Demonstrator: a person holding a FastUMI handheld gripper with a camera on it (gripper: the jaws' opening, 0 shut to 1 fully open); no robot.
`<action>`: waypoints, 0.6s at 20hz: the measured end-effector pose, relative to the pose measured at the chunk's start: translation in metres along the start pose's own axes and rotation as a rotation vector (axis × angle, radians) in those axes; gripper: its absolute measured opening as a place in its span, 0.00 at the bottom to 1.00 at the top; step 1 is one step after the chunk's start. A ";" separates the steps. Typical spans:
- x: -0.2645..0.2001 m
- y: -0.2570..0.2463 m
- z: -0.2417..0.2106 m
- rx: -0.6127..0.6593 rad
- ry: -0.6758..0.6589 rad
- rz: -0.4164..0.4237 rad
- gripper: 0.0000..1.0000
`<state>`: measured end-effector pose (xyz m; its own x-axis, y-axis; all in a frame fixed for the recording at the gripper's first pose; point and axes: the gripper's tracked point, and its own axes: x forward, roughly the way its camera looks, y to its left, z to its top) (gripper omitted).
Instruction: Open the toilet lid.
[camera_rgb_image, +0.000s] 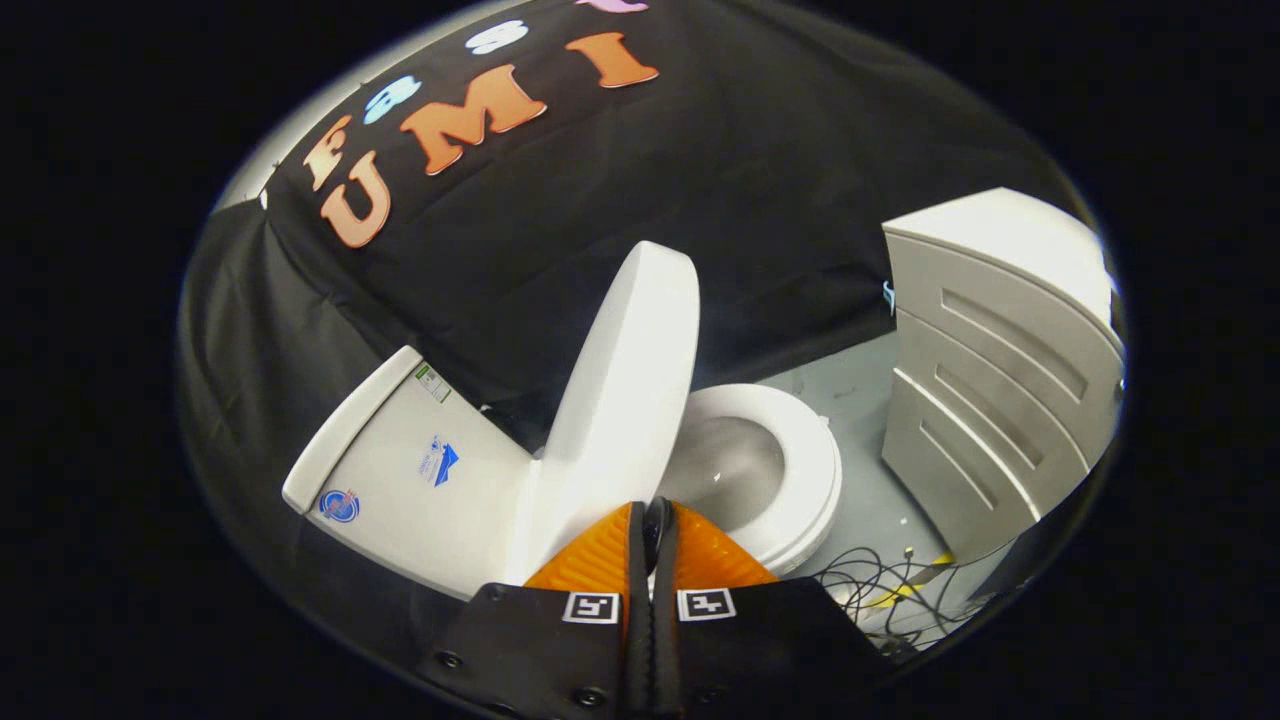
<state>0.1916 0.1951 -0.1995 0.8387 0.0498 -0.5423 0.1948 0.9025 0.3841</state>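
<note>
A white toilet stands ahead of me, seen at a slant. Its lid (625, 380) is raised and stands nearly upright, leaning toward the tank (410, 470). The seat (810, 470) lies down around the open bowl (730, 460). My gripper (652, 508) is shut, its fingers pressed together with nothing held between them. The fingertips sit right at the lid's near edge, on the bowl side. I cannot tell whether they touch the lid.
A white cabinet (1000, 370) with slatted drawer fronts stands beyond the bowl on a grey floor (860, 400). Loose cables (880, 590) lie on the floor between the toilet and the cabinet. Black cloth hangs behind the tank.
</note>
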 end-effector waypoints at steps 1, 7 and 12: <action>-0.002 0.007 0.003 -0.027 -0.001 -0.009 0.08; -0.013 0.053 0.019 -0.167 -0.046 -0.022 0.08; -0.022 0.104 0.028 -0.322 -0.102 -0.047 0.08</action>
<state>0.2077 0.2757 -0.1274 0.8822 -0.0232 -0.4703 0.0775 0.9923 0.0963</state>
